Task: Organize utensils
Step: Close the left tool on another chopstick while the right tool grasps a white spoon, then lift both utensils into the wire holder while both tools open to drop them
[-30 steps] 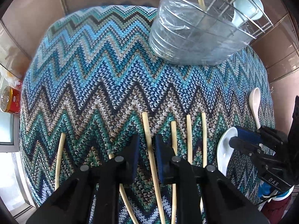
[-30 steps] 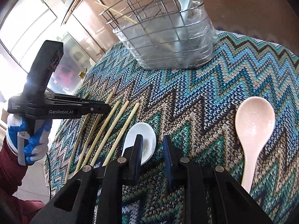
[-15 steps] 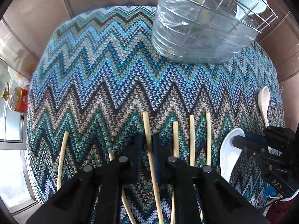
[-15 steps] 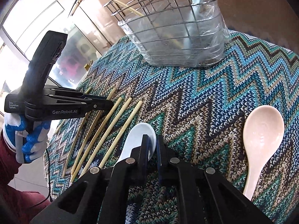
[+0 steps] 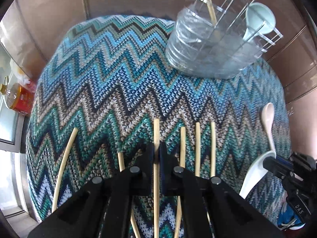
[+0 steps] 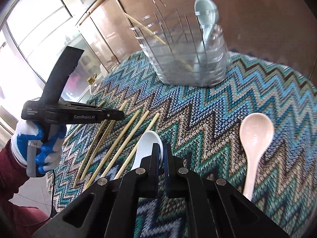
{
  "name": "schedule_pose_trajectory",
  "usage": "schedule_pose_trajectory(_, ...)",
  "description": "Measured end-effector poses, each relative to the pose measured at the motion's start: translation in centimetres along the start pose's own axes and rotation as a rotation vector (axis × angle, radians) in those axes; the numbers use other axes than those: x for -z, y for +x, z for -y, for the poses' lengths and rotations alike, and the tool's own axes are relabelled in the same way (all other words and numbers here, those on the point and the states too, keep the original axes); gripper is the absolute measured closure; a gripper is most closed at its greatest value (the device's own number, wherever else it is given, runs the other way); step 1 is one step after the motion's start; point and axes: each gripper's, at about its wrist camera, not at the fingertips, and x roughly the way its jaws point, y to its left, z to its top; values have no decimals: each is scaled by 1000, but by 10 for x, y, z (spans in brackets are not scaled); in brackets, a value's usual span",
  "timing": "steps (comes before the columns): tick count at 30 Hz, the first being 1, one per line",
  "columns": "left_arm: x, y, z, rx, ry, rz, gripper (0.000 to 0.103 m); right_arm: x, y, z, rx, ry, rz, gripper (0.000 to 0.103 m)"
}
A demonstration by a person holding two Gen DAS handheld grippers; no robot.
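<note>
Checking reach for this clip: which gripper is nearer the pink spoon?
Right. The right gripper, shut on the white spoon, sits just beside the pink spoon; the left gripper clamps a chopstick farther off, beyond the other chopsticks.

Your utensil count on the zigzag cloth [image 5: 122, 83]

You are looking at seven chopsticks [image 5: 156, 132]: six lying near the cloth's front edge, one standing in the single wire holder [image 5: 208, 53]. You are seeing three spoons: white [image 6: 147, 144], pink [image 6: 255, 136], and pale green [image 5: 259, 21] in the holder.
</note>
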Motion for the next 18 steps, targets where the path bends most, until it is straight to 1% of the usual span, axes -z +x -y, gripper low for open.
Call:
schedule_pose_trajectory(4,15,-21,-2,50,-19,48,99,6,-23,-16,42,-24,31,98)
schedule_pose_trajectory(10,39,-65,-7,82,-12,136,99,20,-52,-41,94,-28,77,99)
schedule_pose_trajectory(14,51,-93,-10,104,-18,181,99,30,-69,-52,121,-21,109,99)
schedule_pose_trajectory(16,65,-108,-14,115,-16,210,99,32,-77,-59,137,-23,125,99)
schedule_pose_trajectory(17,57,-112,-12,118,-15,218,99,34,-82,-62,148,-26,135,99)
schedule_pose_trajectory(18,63,-122,-13,126,-12,239,99,34,-85,-66,156,-27,143,99)
